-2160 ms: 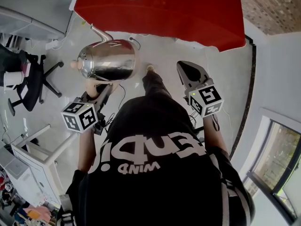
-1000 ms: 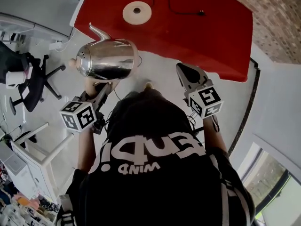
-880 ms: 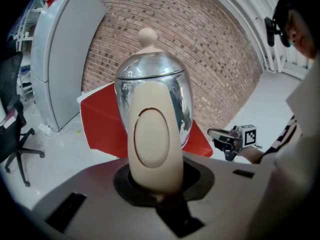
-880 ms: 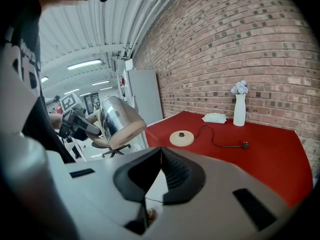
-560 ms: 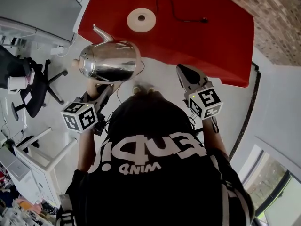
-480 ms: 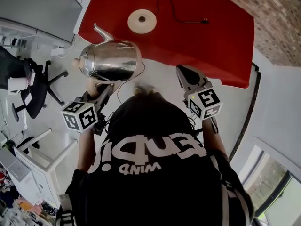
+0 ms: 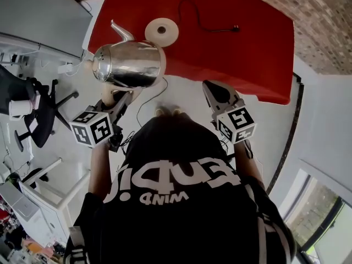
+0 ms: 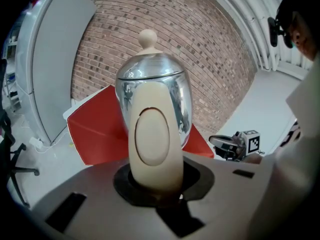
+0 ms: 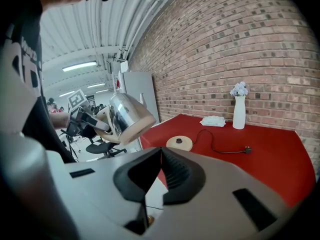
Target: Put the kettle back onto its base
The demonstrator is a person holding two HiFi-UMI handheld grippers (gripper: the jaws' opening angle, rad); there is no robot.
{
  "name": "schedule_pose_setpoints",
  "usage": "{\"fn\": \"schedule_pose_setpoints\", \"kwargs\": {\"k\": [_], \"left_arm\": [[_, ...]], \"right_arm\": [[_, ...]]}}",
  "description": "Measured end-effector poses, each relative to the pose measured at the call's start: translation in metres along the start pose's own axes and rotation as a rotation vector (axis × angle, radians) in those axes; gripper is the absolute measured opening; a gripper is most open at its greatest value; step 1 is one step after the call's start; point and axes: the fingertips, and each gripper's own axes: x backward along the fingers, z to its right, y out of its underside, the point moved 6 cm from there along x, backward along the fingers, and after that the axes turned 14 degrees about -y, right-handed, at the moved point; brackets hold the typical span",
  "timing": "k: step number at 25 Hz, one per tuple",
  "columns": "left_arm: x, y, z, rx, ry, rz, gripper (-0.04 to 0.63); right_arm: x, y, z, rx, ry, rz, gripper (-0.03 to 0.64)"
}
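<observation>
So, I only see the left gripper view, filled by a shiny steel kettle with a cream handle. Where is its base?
Observer: The round cream base lies on the red table, just beyond the shiny steel kettle.
Visitor: Is it plugged in?
Observer: No, its black cord ends in a loose plug on the tabletop.
Visitor: And the other gripper?
Observer: The right gripper is shut, holding nothing.

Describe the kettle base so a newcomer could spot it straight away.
Look at the red table by the brick wall. Near its left end in the head view lies a flat, round cream disc, the kettle base, with a dark centre stud. It alone has a black cord trailing from it.
</observation>
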Motion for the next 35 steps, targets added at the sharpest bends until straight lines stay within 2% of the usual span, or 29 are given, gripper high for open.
{"fn": "schedule_pose_setpoints", "kwargs": {"k": [18, 22, 30, 35], "left_arm": [[-0.053, -0.076, 0.001, -0.086, -0.004, 0.039, 0.071], [-0.069, -0.088, 0.001, -0.059, 0.044, 0.019, 0.071], [-0.100, -0.118, -0.013, -0.066, 0.031, 0.006, 0.072], [-0.118, -0.135, -0.027, -0.076, -0.005, -0.009, 0.072]], "right_arm": [[0.004, 0.006, 0.010, -0.025, -0.004, 0.009, 0.023], [0.004, 0.007, 0.009, -0.034, -0.003, 0.009, 0.023], [0.002, 0.009, 0.010, -0.045, 0.010, 0.017, 0.023], [0.003, 0.010, 0.012, -0.056, 0.021, 0.018, 0.024]]}}
